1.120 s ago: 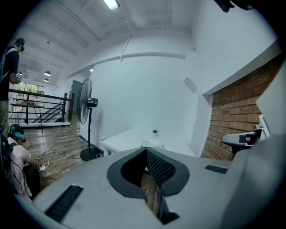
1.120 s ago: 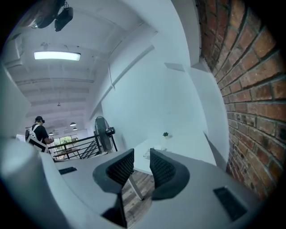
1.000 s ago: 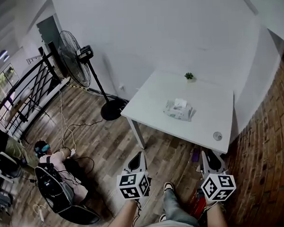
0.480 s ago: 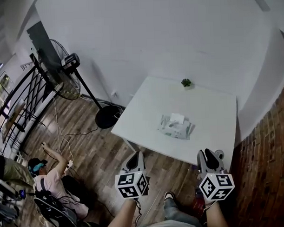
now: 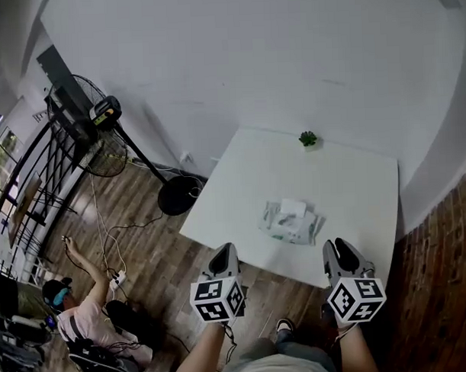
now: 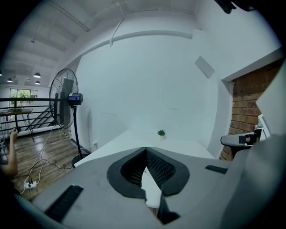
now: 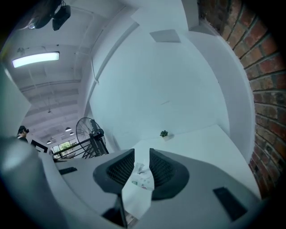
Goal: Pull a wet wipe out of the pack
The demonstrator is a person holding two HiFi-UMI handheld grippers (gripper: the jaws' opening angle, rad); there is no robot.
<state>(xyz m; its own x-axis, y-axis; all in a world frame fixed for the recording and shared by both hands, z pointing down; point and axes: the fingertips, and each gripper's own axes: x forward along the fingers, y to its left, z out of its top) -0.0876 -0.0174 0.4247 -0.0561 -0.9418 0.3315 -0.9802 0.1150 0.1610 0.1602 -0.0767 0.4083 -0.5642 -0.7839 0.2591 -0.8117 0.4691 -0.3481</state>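
The wet wipe pack (image 5: pixel 290 221) lies flat in the middle of the white table (image 5: pixel 355 185), with a white wipe standing up from its top. Both grippers hover at the table's near edge, short of the pack. My left gripper (image 5: pixel 223 256) is to the pack's near left; in the left gripper view its jaws (image 6: pixel 145 148) meet at the tips with nothing between them. My right gripper (image 5: pixel 336 251) is to the pack's near right. Its jaws (image 7: pixel 142 152) stand slightly apart, and the pack (image 7: pixel 142 173) shows far off through the gap.
A small potted plant (image 5: pixel 308 139) stands at the table's far edge. A standing fan (image 5: pixel 101 125) with its round base (image 5: pixel 178 195) is on the wooden floor at the left. Cables and a seated person (image 5: pixel 74 320) are at lower left. A brick wall (image 5: pixel 450 288) runs along the right.
The view and both grippers have come closer to the table; the grippers now reach its near edge. The pack has not moved.
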